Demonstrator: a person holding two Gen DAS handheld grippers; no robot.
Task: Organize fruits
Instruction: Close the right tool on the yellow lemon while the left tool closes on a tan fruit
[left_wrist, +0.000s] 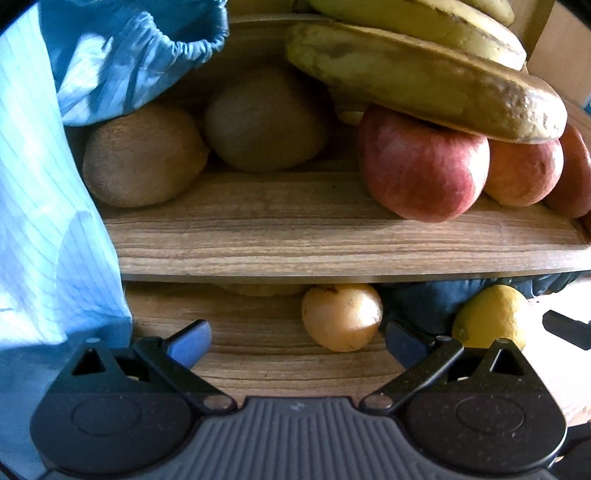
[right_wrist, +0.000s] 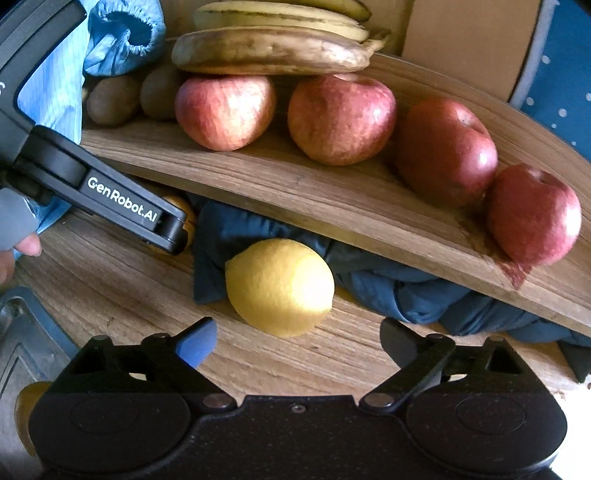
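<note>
Upper wooden shelf (right_wrist: 332, 199): bananas (right_wrist: 273, 51), apples (right_wrist: 341, 118), kiwis (left_wrist: 144, 155). Below: lemon (right_wrist: 279, 286). Left gripper (left_wrist: 295, 343) and right gripper (right_wrist: 297, 338): jaws apart, empty.

On the upper wooden shelf (right_wrist: 280, 184): two kiwis (right_wrist: 114, 99) at far left, just beside each other; right of them, a row of four apples (right_wrist: 341, 118) running to the right end. Across the two left apples, a bunch of bananas (right_wrist: 269, 51). Behind and left of the kiwis, a gathered sleeve (right_wrist: 125, 33).

Under the shelf, on the lower wooden surface (right_wrist: 110, 280): a crumpled cloth (right_wrist: 406, 291), with a lemon (right_wrist: 280, 286) just in front, touching it. Left of the lemon, nearer the shelf's underside, a pale round fruit (left_wrist: 341, 317). Between the two, reaching in from the left, the left gripper (right_wrist: 173, 230).
</note>
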